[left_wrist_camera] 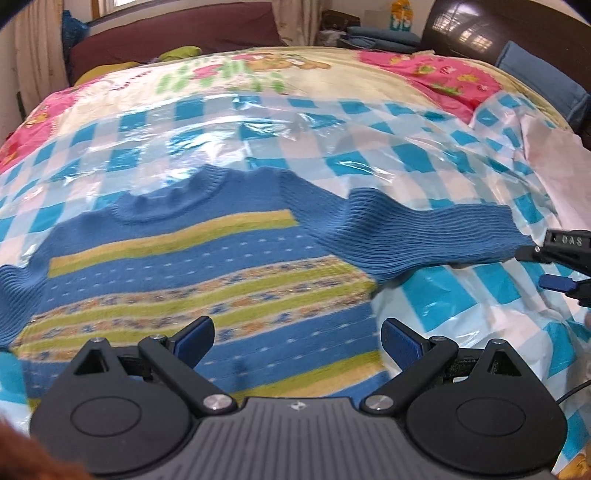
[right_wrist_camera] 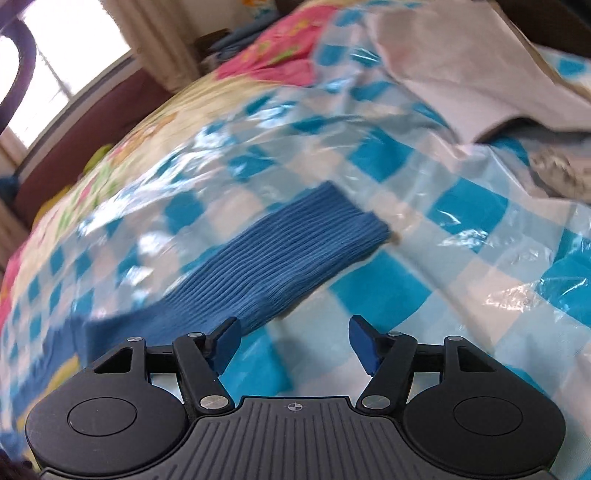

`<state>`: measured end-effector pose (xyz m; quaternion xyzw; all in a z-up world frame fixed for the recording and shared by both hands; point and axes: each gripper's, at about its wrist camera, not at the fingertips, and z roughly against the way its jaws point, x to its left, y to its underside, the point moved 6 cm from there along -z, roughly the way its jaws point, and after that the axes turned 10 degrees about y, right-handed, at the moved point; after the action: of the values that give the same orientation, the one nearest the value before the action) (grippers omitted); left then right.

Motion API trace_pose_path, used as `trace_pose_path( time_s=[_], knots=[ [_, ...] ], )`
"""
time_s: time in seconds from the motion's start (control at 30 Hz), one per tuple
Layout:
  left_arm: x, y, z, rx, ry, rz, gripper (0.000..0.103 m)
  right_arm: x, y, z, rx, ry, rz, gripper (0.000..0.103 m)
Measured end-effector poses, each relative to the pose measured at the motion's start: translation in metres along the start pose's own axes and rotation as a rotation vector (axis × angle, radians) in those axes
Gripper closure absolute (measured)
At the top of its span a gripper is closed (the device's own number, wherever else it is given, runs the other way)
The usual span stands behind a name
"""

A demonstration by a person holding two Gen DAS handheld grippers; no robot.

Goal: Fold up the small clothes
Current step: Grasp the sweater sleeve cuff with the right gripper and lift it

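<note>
A small blue knit sweater (left_wrist_camera: 192, 266) with yellow-green and patterned stripes lies flat on the bed, neck towards the far side. Its right sleeve (left_wrist_camera: 424, 236) stretches out to the right; the same ribbed sleeve (right_wrist_camera: 280, 266) shows in the right wrist view. My left gripper (left_wrist_camera: 297, 338) is open, just above the sweater's lower body, holding nothing. My right gripper (right_wrist_camera: 293, 341) is open and empty over the sheet beside the sleeve. It also shows at the right edge of the left wrist view (left_wrist_camera: 550, 266), near the sleeve's cuff.
A shiny blue-and-white checked plastic sheet (left_wrist_camera: 332, 133) covers the bed under the sweater. A pale cloth (right_wrist_camera: 461, 74) lies crumpled at the right. A cartoon-print blanket (left_wrist_camera: 229, 70), a blue pillow (left_wrist_camera: 543, 77) and a dark headboard (left_wrist_camera: 469, 29) lie beyond.
</note>
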<state>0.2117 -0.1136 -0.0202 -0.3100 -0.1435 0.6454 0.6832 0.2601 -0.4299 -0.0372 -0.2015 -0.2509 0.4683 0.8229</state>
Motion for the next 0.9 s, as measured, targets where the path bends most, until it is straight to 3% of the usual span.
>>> trace_pose_path(
  time_s=[0.3,0.67,0.77,0.9],
  knots=[
    [-0.019,0.001,-0.014,0.023,0.024,-0.015,0.002,-0.033,-0.027,-0.037,0.041,-0.067,-0.254,0.038],
    [-0.031,0.006,-0.020,0.052,0.037,-0.028,0.002,-0.033,-0.040,-0.059,0.051,-0.153,-0.387,0.038],
    [-0.030,0.006,-0.020,0.057,0.034,-0.018,0.002,-0.030,-0.042,-0.064,0.048,-0.138,-0.387,0.045],
    [-0.028,0.007,-0.015,0.054,0.028,-0.014,0.002,-0.031,-0.043,-0.068,0.051,-0.124,-0.389,0.077]
  ],
)
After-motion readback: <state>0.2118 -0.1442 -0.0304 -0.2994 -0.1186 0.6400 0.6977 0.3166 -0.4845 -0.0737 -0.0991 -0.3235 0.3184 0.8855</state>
